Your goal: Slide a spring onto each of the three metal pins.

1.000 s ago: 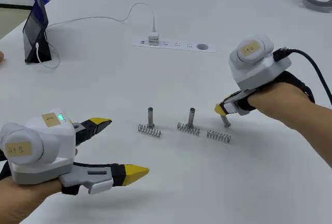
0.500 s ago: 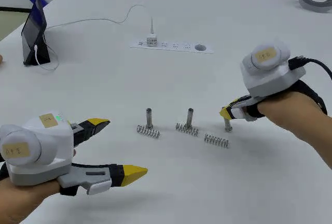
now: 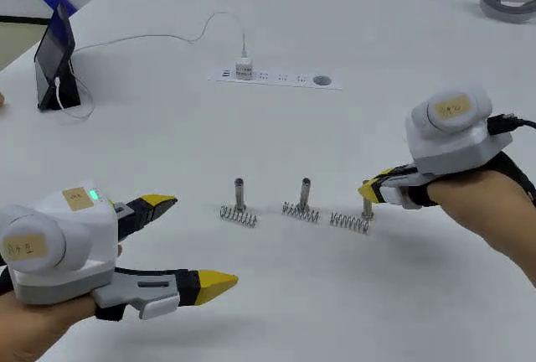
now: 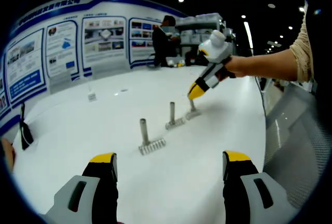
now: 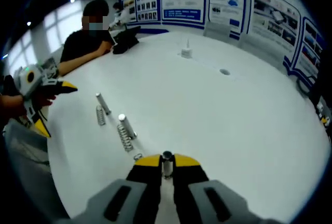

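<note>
Pin [image 5: 167,156] clamped in right tongs [image 5: 167,162].

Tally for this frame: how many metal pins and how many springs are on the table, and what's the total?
Metal pins: 3, the rightmost one between the jaws of the right gripper
Springs: 3, all lying flat
Total: 6

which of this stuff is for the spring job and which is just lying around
For the job: left pin, middle pin, right pin (clamped in the right gripper), left spring, middle spring, right spring, left gripper.
Lying about: power strip, tablet.
</note>
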Demonstrator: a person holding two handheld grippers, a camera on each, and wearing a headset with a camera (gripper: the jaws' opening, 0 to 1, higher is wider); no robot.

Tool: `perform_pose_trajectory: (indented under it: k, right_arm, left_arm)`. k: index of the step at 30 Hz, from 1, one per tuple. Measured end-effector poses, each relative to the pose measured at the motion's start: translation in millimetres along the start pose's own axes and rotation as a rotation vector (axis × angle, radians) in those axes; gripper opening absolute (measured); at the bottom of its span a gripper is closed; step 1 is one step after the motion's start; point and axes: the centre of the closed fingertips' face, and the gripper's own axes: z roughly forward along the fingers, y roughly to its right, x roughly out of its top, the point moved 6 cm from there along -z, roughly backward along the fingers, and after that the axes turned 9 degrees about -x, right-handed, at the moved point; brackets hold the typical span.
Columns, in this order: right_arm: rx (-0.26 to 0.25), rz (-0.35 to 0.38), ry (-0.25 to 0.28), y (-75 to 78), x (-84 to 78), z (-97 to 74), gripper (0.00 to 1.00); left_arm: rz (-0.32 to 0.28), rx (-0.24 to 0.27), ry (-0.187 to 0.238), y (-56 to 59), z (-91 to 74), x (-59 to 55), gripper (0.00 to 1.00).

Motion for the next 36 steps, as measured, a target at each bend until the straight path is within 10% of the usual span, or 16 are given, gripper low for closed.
perform_pose_trajectory:
  k: [36]
  right_arm:
    - [0.056, -0.024, 0.106, 2.8, -14.5, -8.7, 0.1]
  left_arm:
    - [0.001, -0.002, 0.002, 4.0, 1.4, -0.3, 0.85]
